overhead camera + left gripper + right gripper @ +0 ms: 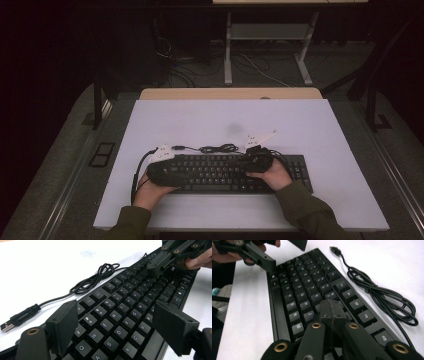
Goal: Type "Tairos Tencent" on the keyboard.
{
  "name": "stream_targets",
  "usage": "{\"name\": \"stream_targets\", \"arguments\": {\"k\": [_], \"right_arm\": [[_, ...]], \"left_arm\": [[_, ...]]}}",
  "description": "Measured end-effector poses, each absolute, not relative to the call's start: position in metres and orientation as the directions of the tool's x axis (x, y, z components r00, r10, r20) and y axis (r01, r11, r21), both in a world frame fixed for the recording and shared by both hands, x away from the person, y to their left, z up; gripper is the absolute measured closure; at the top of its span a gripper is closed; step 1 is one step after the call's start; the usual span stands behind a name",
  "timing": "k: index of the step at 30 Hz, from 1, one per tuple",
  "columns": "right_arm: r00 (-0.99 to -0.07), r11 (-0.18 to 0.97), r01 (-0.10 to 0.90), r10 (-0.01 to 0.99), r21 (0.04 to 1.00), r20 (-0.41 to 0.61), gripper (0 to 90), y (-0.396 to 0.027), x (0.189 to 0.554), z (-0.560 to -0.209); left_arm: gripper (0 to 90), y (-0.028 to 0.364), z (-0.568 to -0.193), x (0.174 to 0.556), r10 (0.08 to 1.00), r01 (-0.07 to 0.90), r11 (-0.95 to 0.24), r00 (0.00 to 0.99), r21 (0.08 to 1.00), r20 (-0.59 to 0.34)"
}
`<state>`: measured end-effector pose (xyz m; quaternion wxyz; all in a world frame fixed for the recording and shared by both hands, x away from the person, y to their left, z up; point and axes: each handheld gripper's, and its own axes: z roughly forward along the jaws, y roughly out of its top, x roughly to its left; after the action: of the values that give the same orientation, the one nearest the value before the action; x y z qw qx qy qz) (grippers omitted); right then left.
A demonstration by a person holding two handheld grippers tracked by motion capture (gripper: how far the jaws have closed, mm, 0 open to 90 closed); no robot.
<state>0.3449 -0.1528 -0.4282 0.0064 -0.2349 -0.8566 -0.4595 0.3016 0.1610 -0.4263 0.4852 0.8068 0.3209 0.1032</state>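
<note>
A black keyboard (227, 173) lies flat near the six o'clock edge of a white worktop (320, 130), its long side running from nine to three o'clock, with its black cable (217, 148) coiled loosely on the worktop just beyond its twelve o'clock edge and the USB plug (7, 326) lying free toward nine o'clock. The main risk, as a judgement, is an unwanted keypress or a scraped keycap: the right gripper (331, 308) has its fingers clenched together with nothing between them, and its joined tip sits low over the letter keys (whether it touches a key cannot be told), so any downward push or sideways drag could press or pry at a key. A second risk is the cable: a gripper swept toward twelve o'clock could snag the coil and tug the keyboard out of line. The left gripper (120, 322) hovers over the keyboard's nine o'clock end with its fingers (65, 325) released and spread wide, grasping nothing, the Q, W, E rows visible between them. In the high view both forearms come in from six o'clock, the left hand (150, 192) at the keyboard's near left corner and the right hand (276, 176) resting over its right half, each wrist angled so that its gripper points down and inward across the keys.
</note>
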Motion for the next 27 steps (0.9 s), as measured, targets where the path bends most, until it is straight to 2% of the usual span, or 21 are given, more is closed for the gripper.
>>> {"name": "stream_targets", "arguments": {"k": [27], "right_arm": [[-0.882, 0.521, 0.43, 0.417, 0.737, 0.219, 89.4, -0.1518, 0.3484, -0.4382]], "left_arm": [[19.8, 0.1594, -0.4277, 0.3019, 0.615, 0.416, -0.334, 0.776, 0.846, -0.139]]}}
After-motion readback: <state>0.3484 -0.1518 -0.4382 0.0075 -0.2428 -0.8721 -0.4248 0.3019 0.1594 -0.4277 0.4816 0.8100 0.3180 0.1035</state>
